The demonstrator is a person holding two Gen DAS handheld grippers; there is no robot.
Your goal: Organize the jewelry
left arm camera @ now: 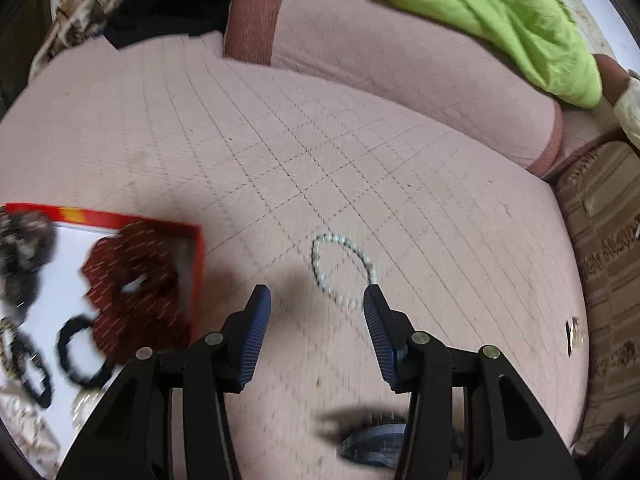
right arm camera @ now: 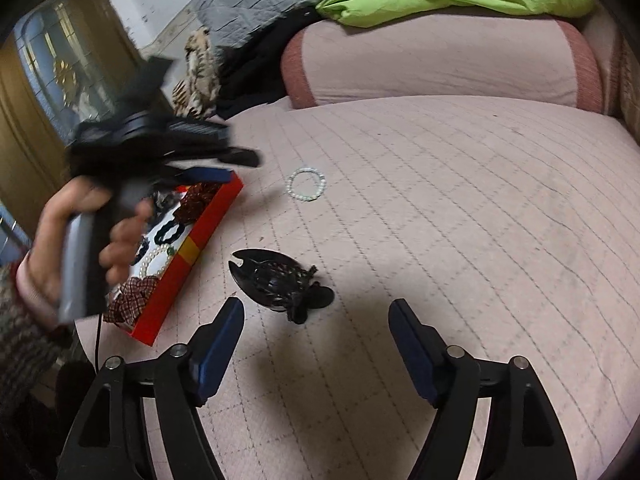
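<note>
A white pearl bracelet (left arm camera: 315, 264) lies on the pink quilted bed, just beyond the tips of my left gripper (left arm camera: 316, 302). That gripper is open with nothing between its blue pads. To its left stands the red box (left arm camera: 199, 256), holding a dark red scrunchie (left arm camera: 132, 280), black hair ties (left arm camera: 80, 352) and other pieces. In the right wrist view a black hair claw clip (right arm camera: 276, 276) lies on the bed just ahead of my right gripper (right arm camera: 316, 316), which is open wide and empty. The bracelet (right arm camera: 306, 198) and the red box (right arm camera: 192, 256) lie farther back.
A hand (right arm camera: 100, 236) holds the blurred left gripper (right arm camera: 238, 168) over the box. A pink bolster (left arm camera: 400, 60) and a green cloth (left arm camera: 500, 12) lie at the head of the bed. A striped brown fabric (left arm camera: 600, 260) borders the right. A small gold item (left arm camera: 574, 334) lies nearby.
</note>
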